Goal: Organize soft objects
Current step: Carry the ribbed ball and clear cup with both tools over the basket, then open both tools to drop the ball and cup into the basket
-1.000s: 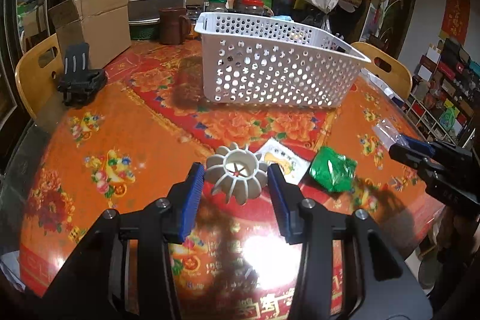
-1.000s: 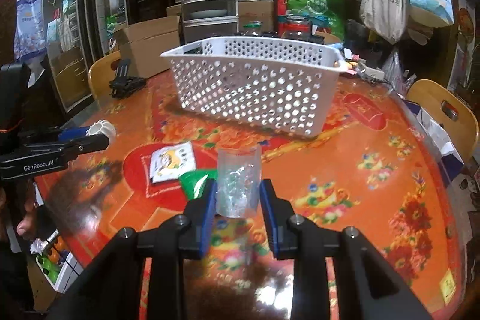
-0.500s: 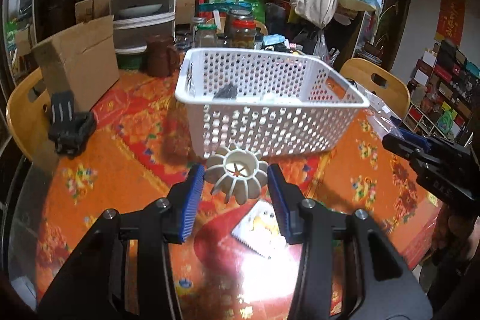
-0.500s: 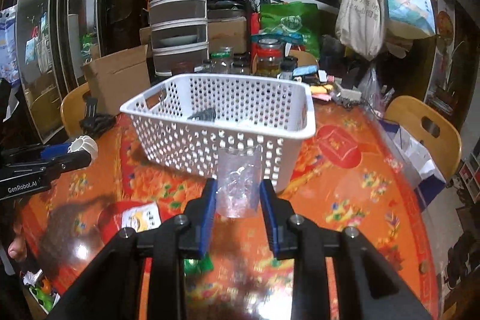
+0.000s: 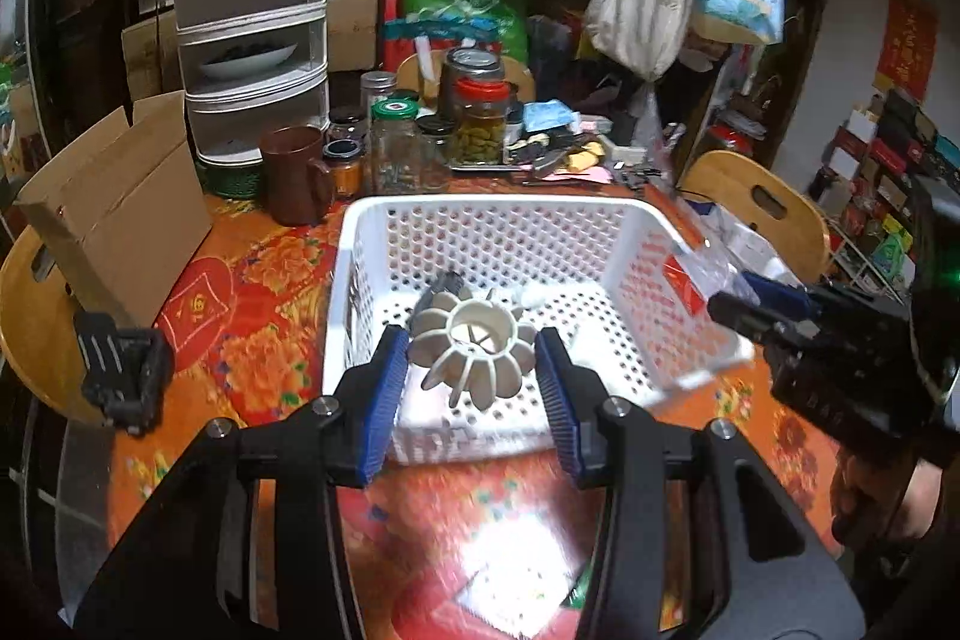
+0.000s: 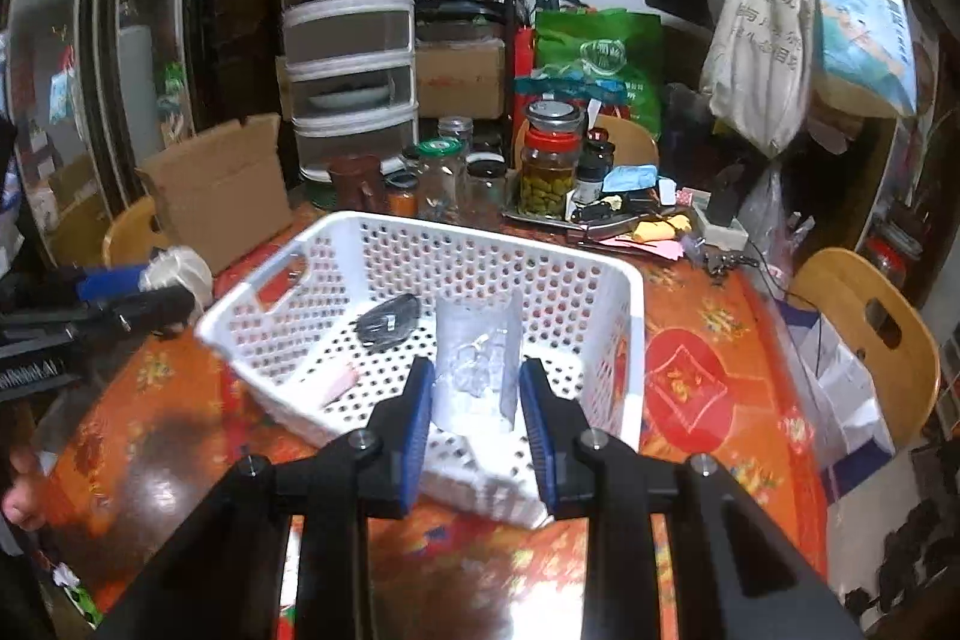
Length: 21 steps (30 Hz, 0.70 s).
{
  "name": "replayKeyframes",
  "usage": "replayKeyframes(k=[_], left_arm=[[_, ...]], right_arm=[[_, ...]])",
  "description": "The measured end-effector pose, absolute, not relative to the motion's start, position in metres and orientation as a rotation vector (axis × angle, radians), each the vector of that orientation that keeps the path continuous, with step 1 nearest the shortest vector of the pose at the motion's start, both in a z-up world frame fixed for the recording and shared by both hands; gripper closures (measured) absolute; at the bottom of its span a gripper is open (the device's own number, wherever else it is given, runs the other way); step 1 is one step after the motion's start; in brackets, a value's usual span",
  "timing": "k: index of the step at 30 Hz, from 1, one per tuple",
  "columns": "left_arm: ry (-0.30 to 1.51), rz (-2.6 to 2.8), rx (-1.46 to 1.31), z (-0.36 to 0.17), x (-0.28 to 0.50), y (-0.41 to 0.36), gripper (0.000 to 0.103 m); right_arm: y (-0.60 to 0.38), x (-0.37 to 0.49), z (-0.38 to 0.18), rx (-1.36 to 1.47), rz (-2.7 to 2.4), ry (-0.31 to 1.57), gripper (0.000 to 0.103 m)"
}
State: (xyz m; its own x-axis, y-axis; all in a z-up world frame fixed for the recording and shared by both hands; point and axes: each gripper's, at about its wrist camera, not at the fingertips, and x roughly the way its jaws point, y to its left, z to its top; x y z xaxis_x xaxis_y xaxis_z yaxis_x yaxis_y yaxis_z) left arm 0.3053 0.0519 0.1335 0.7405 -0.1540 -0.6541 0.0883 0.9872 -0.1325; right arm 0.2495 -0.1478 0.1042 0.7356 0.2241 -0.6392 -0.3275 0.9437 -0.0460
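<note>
My left gripper (image 5: 474,376) is shut on a cream ribbed flower-shaped soft object (image 5: 474,349) and holds it over the near edge of the white perforated basket (image 5: 498,208). My right gripper (image 6: 477,400) is shut on a clear crinkled plastic bag (image 6: 477,370) above the same basket (image 6: 480,235). Inside the basket lie a dark object (image 6: 389,319), a small pink-white piece (image 6: 339,382) and something white (image 5: 540,292). The right gripper shows in the left wrist view (image 5: 780,307), and the left gripper in the right wrist view (image 6: 138,292).
The basket stands on a round table with a red-orange flowered cover (image 6: 708,328). Behind it are glass jars (image 5: 480,124), a brown mug (image 5: 294,181), a cardboard box (image 5: 114,208) and stacked drawers (image 5: 252,40). A black holder (image 5: 123,373) lies at left. Wooden chairs (image 5: 756,214) ring the table.
Both grippers have risen and moved forward from the table's front to above the basket, each still holding its object. The packets on the table have dropped out of sight.
</note>
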Motion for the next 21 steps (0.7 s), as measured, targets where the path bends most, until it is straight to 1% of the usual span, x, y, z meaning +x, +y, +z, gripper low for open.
replayKeyframes(k=[4,11,15,21], left_arm=[[0.807,-0.104,-0.077,0.125,0.36,0.048,0.062],[0.938,-0.082,-0.072,0.081,0.423,0.037,0.062],[0.985,-0.083,-0.076,0.056,0.441,0.034,0.062],[1.021,-0.081,-0.077,0.031,0.453,0.031,0.062]], right_arm=[[-0.144,0.29,0.091,-0.168,0.292,0.76,0.075],[-0.14,0.352,0.049,-0.184,0.208,0.922,0.075],[-0.132,0.367,0.029,-0.205,0.2,0.969,0.075],[-0.122,0.377,0.018,-0.235,0.198,1.001,0.075]])
